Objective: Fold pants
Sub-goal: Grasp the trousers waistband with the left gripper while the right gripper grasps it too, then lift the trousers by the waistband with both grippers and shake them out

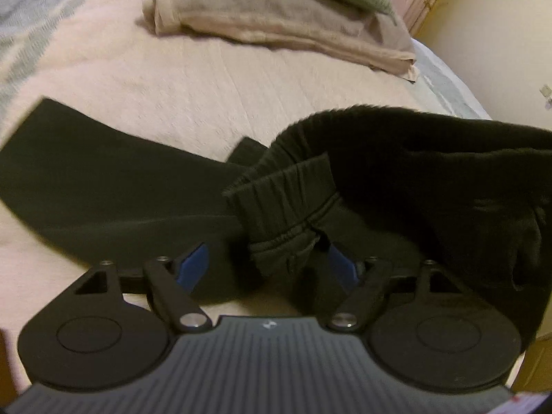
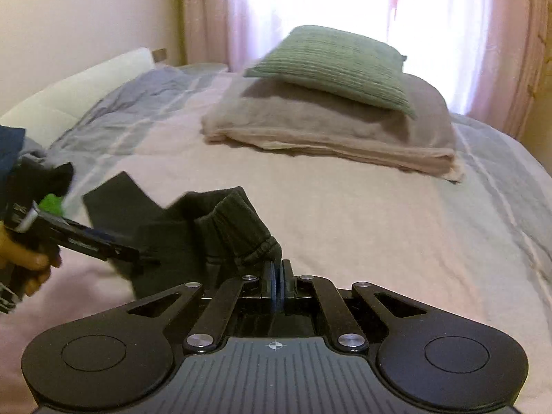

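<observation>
Black pants (image 1: 103, 179) lie on the bed, one leg stretched out to the left and the elastic waistband (image 1: 289, 200) bunched up and lifted. My left gripper (image 1: 265, 262) is open wide, its blue pads (image 1: 191, 264) on either side of the bunched waistband. In the right wrist view the pants (image 2: 179, 234) rise in a ridge toward my right gripper (image 2: 277, 269), which is shut on the waistband's edge. The left gripper (image 2: 138, 255) reaches in from the left there, held by a hand (image 2: 27, 262).
A folded beige blanket (image 2: 327, 131) with a green cushion (image 2: 338, 65) on top sits further back on the pink and grey bedspread (image 2: 379, 224). A white pillow (image 2: 76, 93) lies at the far left. Pink curtains (image 2: 207, 13) hang behind the bed.
</observation>
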